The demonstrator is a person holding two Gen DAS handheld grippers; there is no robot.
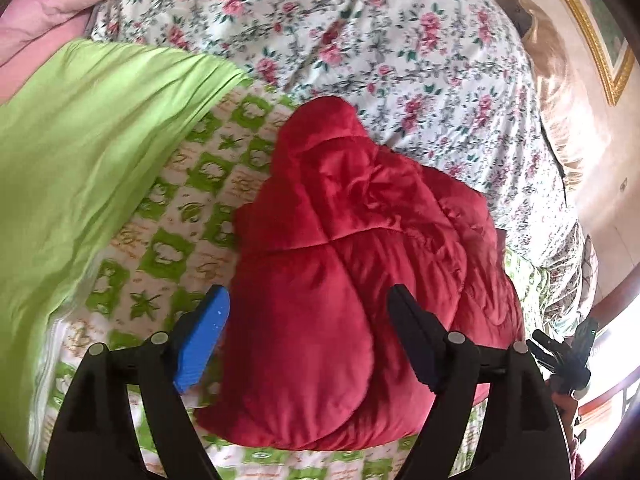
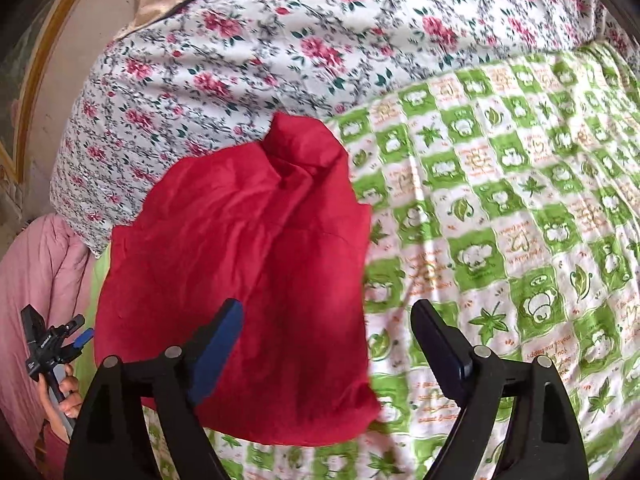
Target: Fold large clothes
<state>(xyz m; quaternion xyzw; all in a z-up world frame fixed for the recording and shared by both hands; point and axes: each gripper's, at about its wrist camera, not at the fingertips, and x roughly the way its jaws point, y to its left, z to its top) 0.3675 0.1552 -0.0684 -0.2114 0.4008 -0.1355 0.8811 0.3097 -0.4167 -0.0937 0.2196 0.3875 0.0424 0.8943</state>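
A red padded garment [image 1: 352,264] lies folded into a thick bundle on the green-and-white checked sheet [image 1: 168,216]. My left gripper [image 1: 310,300] hovers over the bundle's near end, jaws wide open, the blue pad at the left edge of the cloth and nothing pinched. In the right wrist view the red garment [image 2: 240,264] fills the middle-left. My right gripper [image 2: 328,308] stands open over its right edge, one finger above the cloth, the other above the checked sheet [image 2: 520,220]. The left gripper [image 2: 52,344] also shows at the far left, held by a hand [image 2: 68,392].
A floral quilt [image 1: 380,48] is heaped behind the garment. Plain green cloth [image 1: 80,152] and a pink quilt [image 1: 48,8] lie to the left. A beige pillow [image 1: 560,100] and a gilt picture frame [image 1: 592,32] stand at the right, by the wall.
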